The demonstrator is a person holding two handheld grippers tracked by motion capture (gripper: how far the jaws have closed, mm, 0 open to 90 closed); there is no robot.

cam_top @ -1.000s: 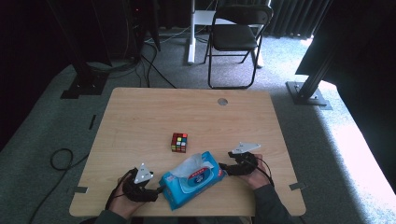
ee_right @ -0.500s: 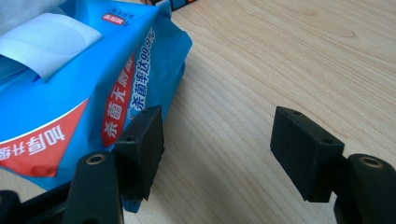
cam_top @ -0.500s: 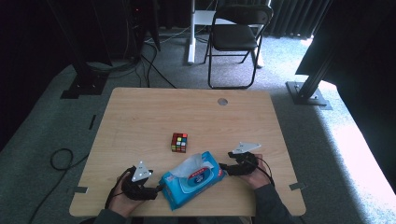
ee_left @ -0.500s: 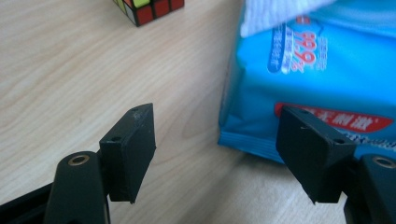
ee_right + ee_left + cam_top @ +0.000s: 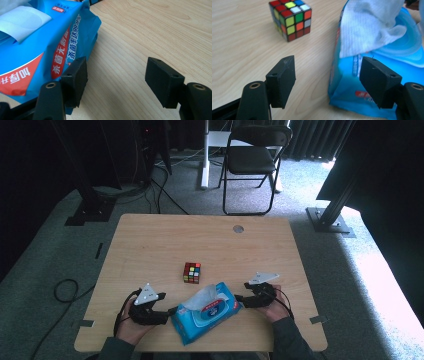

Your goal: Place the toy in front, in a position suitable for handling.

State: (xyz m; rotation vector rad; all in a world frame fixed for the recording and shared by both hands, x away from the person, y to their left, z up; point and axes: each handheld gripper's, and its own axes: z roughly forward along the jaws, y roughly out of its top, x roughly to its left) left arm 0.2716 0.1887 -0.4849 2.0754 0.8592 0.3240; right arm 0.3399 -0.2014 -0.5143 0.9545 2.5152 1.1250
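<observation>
**Wet-wipe pack between two hand-held grippers, puzzle cube behind**

Item 1. Blue wet-wipe pack [image 5: 206, 312]. Lies flat on the wooden table [image 5: 150, 245], in the lower middle of the high view, set at a slant with its right end farther from the person. Red and white label print along its side. A white wipe [image 5: 205, 296] stands up out of the opening on top. In the left gripper view the pack takes the right half of the frame, the wipe hanging over it at the upper right; in the right gripper view it takes the upper left.

Item 2. Left gripper [image 5: 167, 312]. Lower left of the high view, held in the person's left hand [image 5: 131, 327], pointing at the pack's left end. Jaws spread wide and released. In its own view the right-hand jaw stands in front of the pack's blue side and the left-hand jaw over bare wood; the pack's corner lies between them. Whether the right-hand jaw touches the pack cannot be told.

Item 3. Right gripper [image 5: 240, 300]. Lower right of the high view, held in the person's right hand [image 5: 275, 307], at the pack's right end. Jaws apart, grasping nothing. In its own view the left-hand jaw lies against the pack's edge; the right-hand jaw stands over bare table, well apart from the pack.

Item 4. Puzzle cube [image 5: 192, 272]. Colours mixed, resting on the table just above the pack in the high view, apart from it and from both grippers. Upper left of the left gripper view.
</observation>
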